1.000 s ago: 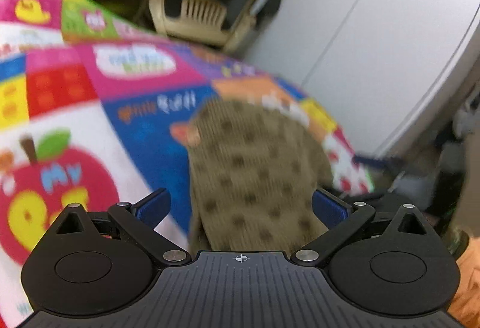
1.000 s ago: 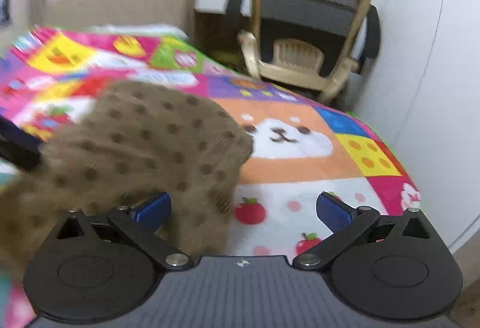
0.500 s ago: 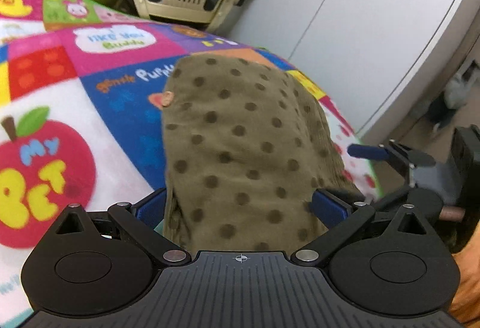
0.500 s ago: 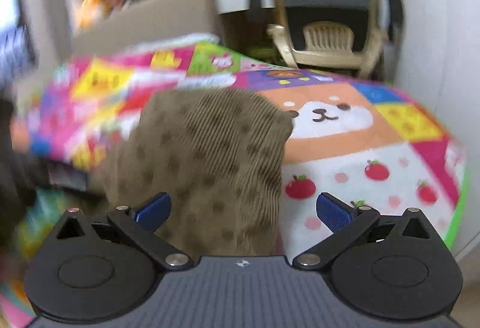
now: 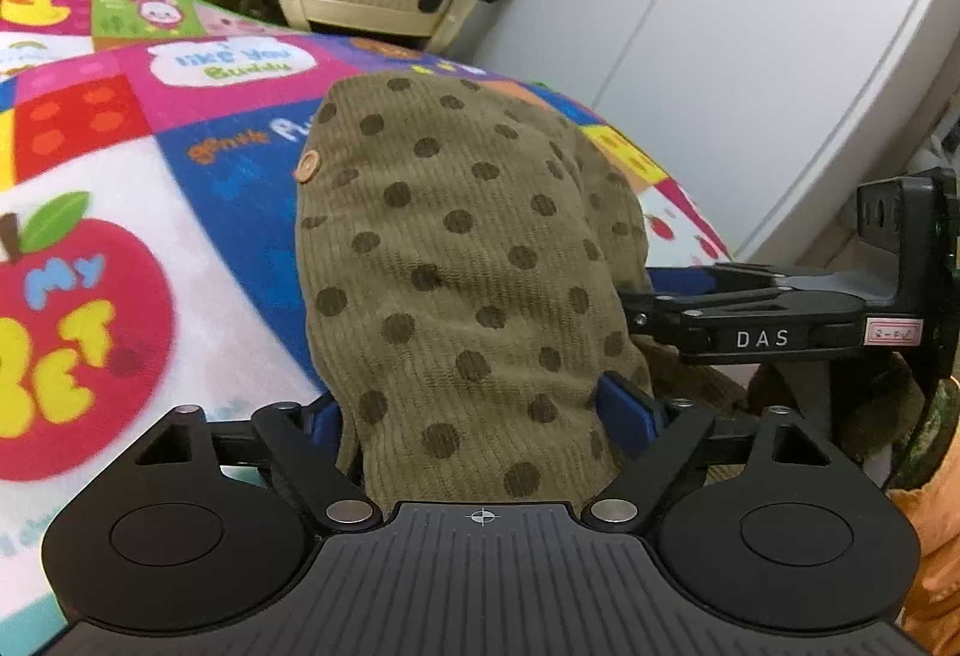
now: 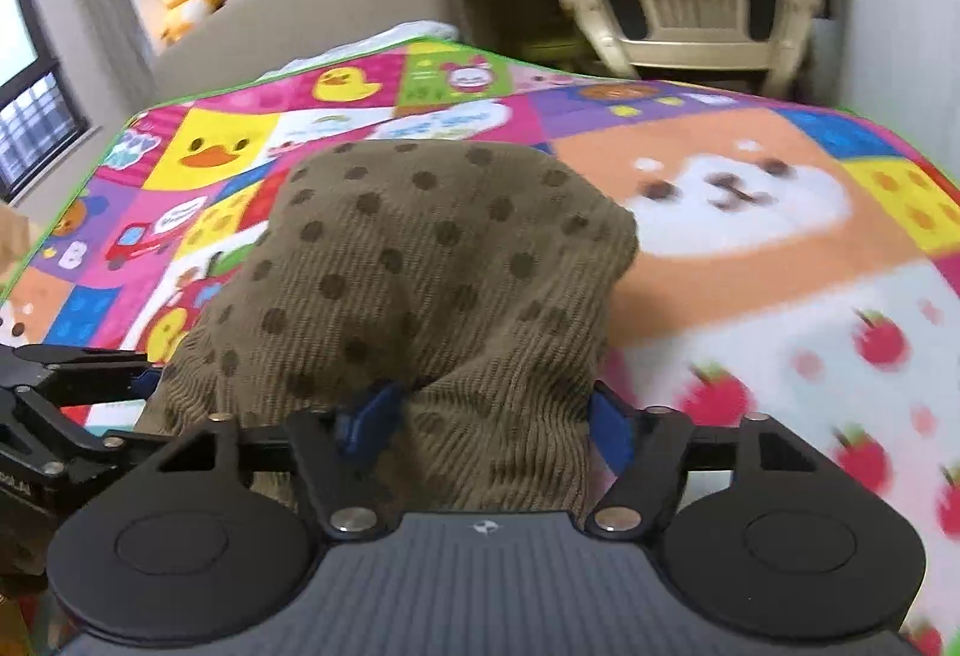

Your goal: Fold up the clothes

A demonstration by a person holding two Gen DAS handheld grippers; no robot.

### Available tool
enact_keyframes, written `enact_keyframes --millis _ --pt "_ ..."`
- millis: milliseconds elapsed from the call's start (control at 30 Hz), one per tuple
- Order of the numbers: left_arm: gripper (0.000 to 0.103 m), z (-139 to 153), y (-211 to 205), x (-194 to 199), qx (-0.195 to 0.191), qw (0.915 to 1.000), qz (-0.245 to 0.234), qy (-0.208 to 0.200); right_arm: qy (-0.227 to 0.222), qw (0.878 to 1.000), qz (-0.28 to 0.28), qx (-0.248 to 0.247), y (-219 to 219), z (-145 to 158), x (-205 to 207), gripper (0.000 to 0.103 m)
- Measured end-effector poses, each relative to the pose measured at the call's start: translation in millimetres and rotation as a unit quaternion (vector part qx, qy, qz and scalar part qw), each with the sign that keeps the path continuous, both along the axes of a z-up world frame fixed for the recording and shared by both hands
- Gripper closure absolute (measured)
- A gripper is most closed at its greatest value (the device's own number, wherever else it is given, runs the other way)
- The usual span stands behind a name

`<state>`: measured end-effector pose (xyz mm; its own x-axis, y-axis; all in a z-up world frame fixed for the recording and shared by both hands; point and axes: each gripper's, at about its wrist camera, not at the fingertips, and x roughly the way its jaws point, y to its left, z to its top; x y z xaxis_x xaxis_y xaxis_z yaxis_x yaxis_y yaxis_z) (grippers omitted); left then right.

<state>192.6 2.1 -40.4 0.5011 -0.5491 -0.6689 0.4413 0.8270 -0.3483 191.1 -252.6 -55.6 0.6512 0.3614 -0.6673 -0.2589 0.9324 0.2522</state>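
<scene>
A brown corduroy garment [image 5: 456,248] with dark dots and a wooden button [image 5: 307,168] lies bunched on the colourful blanket [image 5: 90,266]. My left gripper [image 5: 474,410] is shut on the garment's near edge, and the cloth fills the gap between its blue pads [image 5: 624,407]. In the right wrist view the same garment [image 6: 432,266] humps up in front of my right gripper [image 6: 492,416], which is shut on a fold of it. The two grippers sit close together; the right one's black body [image 5: 762,320] shows in the left wrist view.
The patterned blanket [image 6: 750,188] covers the bed. A beige office chair [image 6: 696,14] stands beyond the far edge, with white wardrobe doors [image 5: 750,26] to the right. Plush toys [image 6: 186,2] sit on a shelf at the back left. Orange cloth [image 5: 936,554] shows at the lower right.
Both grippers have moved in on the garment and their pads have narrowed onto the cloth. The right gripper has swung in beside the left one.
</scene>
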Motion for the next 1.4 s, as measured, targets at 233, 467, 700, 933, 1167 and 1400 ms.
enact_keyframes --millis 233,467,700,933,1167,1400 --pt "0.02 8 62 27 0.01 0.9972 0.07 -0.025 -0.062 0.994 0.068 -0.051 99 9 61 0.039" --pt "0.019 14 118 48 0.026 0.9915 0.12 -0.043 -0.072 0.992 0.072 -0.068 136 1 114 0.022" --pt "0.009 75 137 24 0.001 0.9881 0.091 -0.124 -0.076 0.991 0.057 -0.092 100 5 103 0.018" --pt "0.011 57 111 117 -0.091 0.981 0.126 -0.116 -0.111 0.988 0.078 -0.078 101 33 79 0.018" --pt "0.005 27 67 157 0.007 0.9946 0.082 -0.064 -0.167 0.973 0.14 -0.077 149 47 60 0.016" --pt "0.005 51 124 113 -0.033 0.9859 0.143 -0.08 -0.117 0.982 0.098 -0.112 179 10 102 0.003"
